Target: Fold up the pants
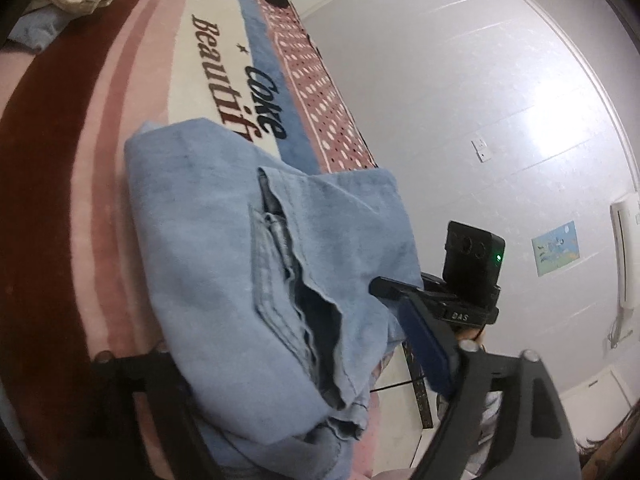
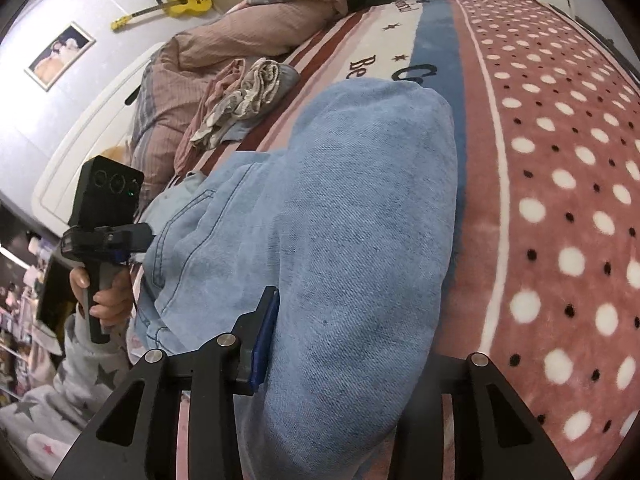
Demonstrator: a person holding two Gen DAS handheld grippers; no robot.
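On the bed (image 2: 560, 200), the blue jeans (image 2: 360, 208) stretch away from both grippers. The right gripper (image 2: 344, 360) pinches their near end; the left gripper (image 1: 256, 340) straddles them, fingers wide.

The pants (image 2: 360, 216) are light blue. The blanket (image 2: 560, 184) is pink with white and black dots, plus blue, white and dark red stripes. A guitar (image 2: 176, 6) is yellow. The sleeve (image 2: 80, 376) is grey with stars.
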